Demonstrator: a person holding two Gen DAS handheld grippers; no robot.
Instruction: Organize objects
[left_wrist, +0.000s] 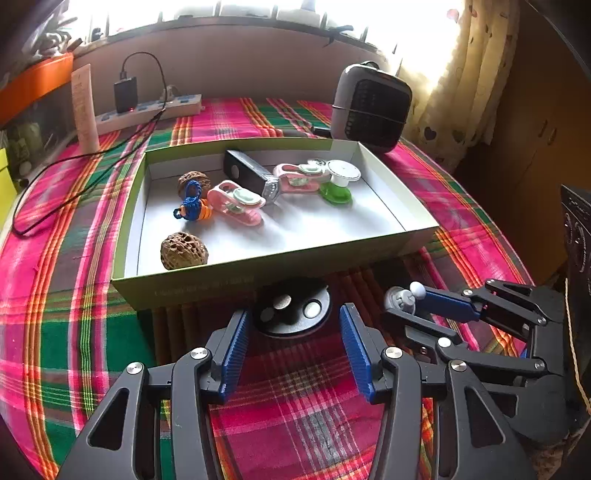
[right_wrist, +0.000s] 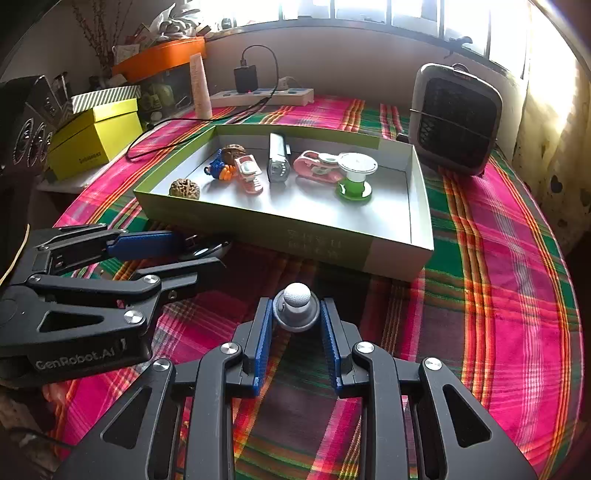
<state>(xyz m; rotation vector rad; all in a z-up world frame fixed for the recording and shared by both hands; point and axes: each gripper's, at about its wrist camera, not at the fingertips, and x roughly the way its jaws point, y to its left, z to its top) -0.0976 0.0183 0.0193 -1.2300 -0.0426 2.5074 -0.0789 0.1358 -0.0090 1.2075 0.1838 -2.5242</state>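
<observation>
A green-sided box (left_wrist: 258, 275) (right_wrist: 255, 227) with a white floor holds two walnuts (left_wrist: 184, 251), a blue and orange knitted charm (left_wrist: 194, 206), two pink clips (left_wrist: 236, 203), a black torch (left_wrist: 251, 177) and a green and white spool (left_wrist: 338, 181). In front of the box a black round disc (left_wrist: 293, 308) lies on the plaid cloth. My left gripper (left_wrist: 295, 325) (right_wrist: 207, 253) stands open around the disc, pads clear of it. To the right, my right gripper (right_wrist: 295, 308) (left_wrist: 404, 304) is shut on a grey knob with a white ball (right_wrist: 295, 295).
A dark heater (left_wrist: 369, 107) (right_wrist: 456, 118) stands behind the box at the right. A power strip with a charger (left_wrist: 147, 110) and its black cable (left_wrist: 74, 162) lie at the back left. A yellow box (right_wrist: 96, 136) and a curtain (left_wrist: 461, 74) flank the table.
</observation>
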